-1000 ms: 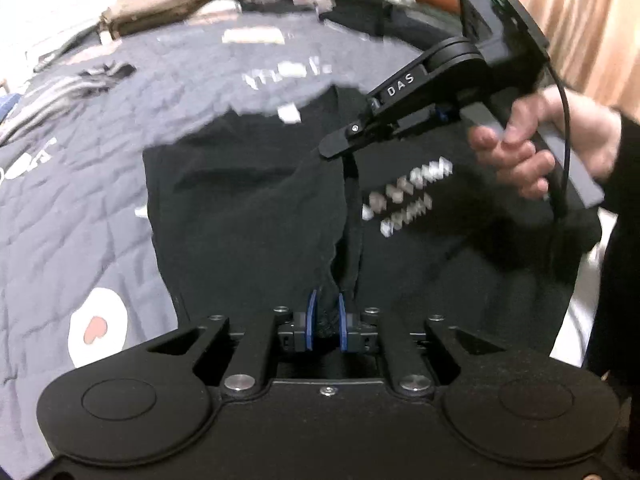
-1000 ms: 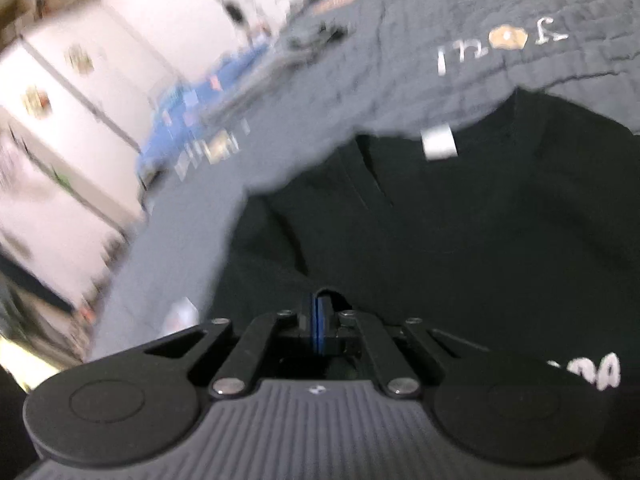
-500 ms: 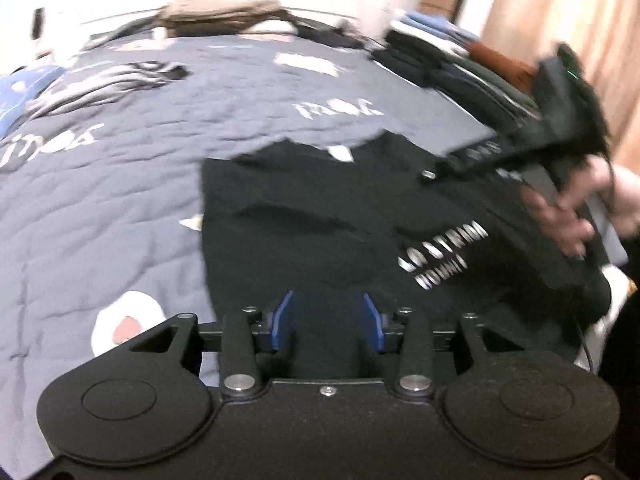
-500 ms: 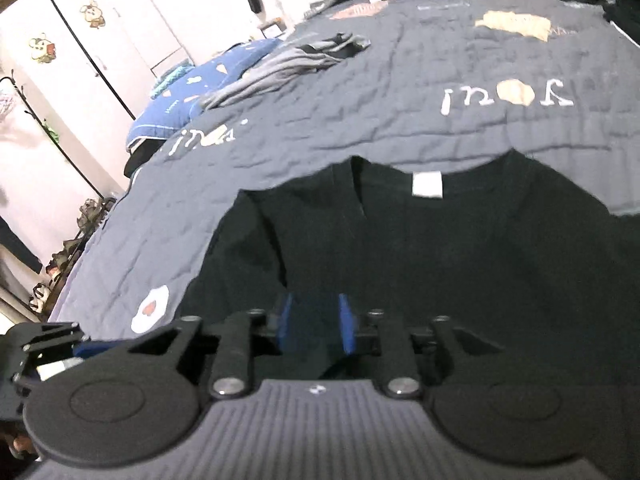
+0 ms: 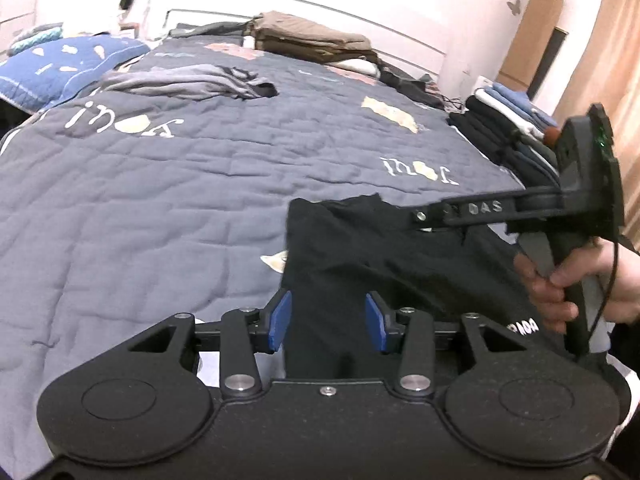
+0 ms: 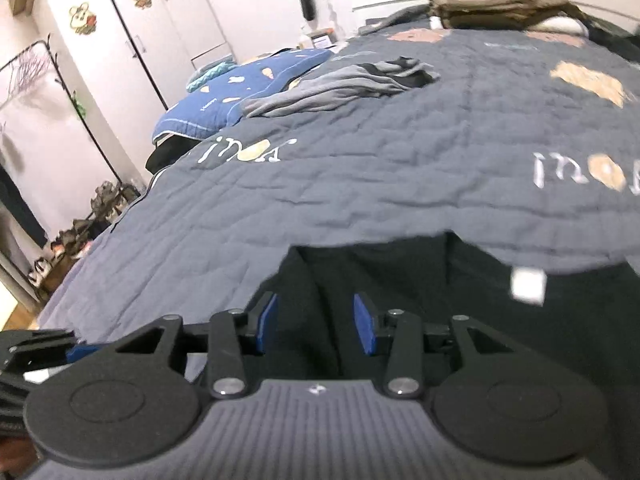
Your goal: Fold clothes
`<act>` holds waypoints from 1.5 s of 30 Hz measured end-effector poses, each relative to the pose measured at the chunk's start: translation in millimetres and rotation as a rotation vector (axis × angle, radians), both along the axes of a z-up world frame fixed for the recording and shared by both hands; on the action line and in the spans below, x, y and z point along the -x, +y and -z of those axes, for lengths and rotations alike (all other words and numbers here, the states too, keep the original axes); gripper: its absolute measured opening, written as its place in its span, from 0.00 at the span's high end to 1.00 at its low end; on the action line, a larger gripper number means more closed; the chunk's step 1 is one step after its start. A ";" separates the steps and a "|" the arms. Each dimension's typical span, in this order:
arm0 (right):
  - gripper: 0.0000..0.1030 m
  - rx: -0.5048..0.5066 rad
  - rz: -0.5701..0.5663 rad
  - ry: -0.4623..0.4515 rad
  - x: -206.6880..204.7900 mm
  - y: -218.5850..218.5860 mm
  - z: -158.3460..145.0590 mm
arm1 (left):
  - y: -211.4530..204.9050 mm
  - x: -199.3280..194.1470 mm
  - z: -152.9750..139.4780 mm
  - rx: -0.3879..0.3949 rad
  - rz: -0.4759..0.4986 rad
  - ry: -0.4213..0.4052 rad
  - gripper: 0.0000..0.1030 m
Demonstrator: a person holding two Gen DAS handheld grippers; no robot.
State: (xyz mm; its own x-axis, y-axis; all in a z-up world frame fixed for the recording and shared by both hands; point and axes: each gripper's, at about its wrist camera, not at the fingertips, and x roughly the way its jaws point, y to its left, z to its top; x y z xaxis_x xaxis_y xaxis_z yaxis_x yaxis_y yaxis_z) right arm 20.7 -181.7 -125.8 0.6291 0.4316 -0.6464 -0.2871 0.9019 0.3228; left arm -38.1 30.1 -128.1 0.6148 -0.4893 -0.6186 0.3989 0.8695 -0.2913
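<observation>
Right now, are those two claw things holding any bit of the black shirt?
Nothing is held. The left gripper stands open above the black T-shirt, and the right gripper is opening, its blue pads clear of the cloth.

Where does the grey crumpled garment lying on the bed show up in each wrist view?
Left wrist view: the grey crumpled garment lies upper left, near the blue pillow.
Right wrist view: upper centre, right of the same pillow.
Shared landmark: the brown folded pile at the far end of the bed.
</observation>
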 end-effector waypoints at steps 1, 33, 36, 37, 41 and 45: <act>0.60 0.009 -0.009 0.000 -7.7 4.4 0.9 | 1.9 -2.0 0.4 0.008 -0.008 0.003 0.60; 0.89 0.008 -0.138 -0.014 -73.7 51.9 19.0 | 29.3 -25.6 5.5 0.064 -0.133 0.053 0.59; 0.79 -0.025 -0.106 -0.035 -61.0 35.2 4.5 | 28.5 -25.7 5.5 0.062 -0.137 0.049 0.59; 0.75 -0.015 -0.096 -0.048 -54.4 29.0 -0.9 | 28.2 -25.7 5.3 0.064 -0.142 0.047 0.59; 0.63 0.008 -0.053 -0.071 -26.2 1.7 -10.4 | 27.0 -26.7 4.3 0.073 -0.169 0.035 0.58; 0.62 0.020 -0.010 -0.032 1.1 -20.9 2.0 | 18.7 -34.2 4.1 0.078 -0.189 0.023 0.58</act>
State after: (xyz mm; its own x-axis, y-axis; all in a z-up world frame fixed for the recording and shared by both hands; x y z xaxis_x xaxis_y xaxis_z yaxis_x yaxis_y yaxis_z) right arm 19.6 -202.7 -127.8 0.6453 0.4253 -0.6346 -0.3062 0.9051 0.2952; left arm -3.8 48.8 -132.2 0.6861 -0.4137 -0.5983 0.2232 0.9026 -0.3682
